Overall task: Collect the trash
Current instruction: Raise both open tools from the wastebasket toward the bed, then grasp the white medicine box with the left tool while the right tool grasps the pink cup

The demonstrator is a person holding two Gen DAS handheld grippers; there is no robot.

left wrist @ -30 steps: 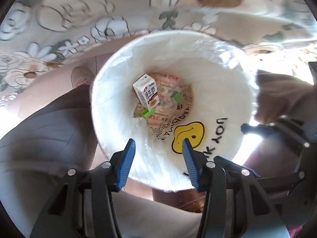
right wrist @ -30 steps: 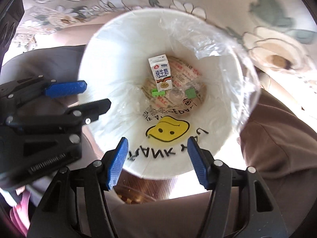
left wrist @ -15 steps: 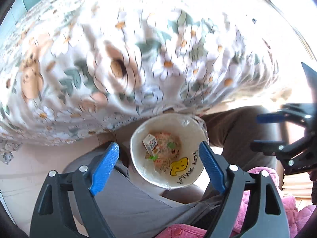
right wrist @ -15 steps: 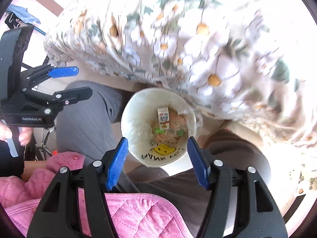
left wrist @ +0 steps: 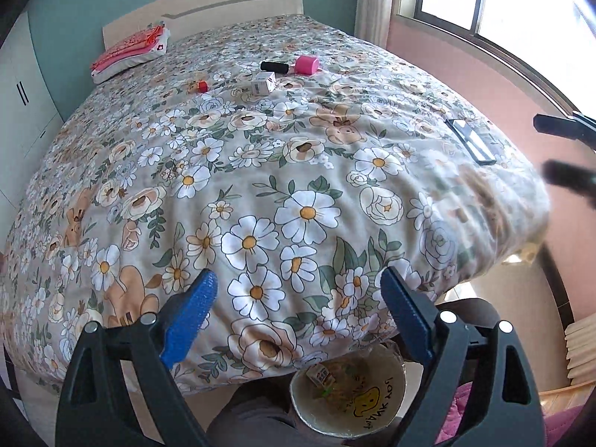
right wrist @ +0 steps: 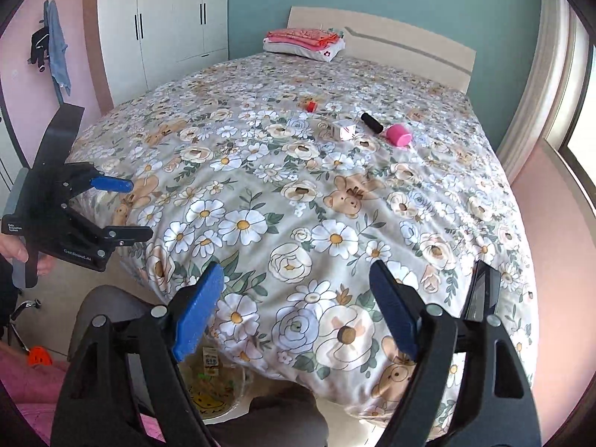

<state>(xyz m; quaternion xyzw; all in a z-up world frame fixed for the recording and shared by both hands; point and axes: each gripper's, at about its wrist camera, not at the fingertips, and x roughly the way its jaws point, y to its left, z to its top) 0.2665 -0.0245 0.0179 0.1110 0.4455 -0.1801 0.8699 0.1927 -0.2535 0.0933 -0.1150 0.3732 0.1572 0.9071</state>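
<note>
A white trash bin with a smiley face stands below the foot of the bed, holding a milk carton and wrappers; it also shows in the right wrist view. On the flowered bed lie a small white box, a black cylinder, a pink cup and a small red item; the right wrist view shows the box, cylinder, cup and red item. My left gripper and right gripper are open, empty, raised over the bed's foot.
A dark flat device lies near the bed's right edge, also in the right wrist view. Folded pink clothes sit on a pillow at the headboard. A wardrobe stands at the left, a window at the right.
Both grippers have risen from just above the bin's mouth to above the bed. The view has swung from the bin's inside to the whole bed top. The left jaws have opened wider.
</note>
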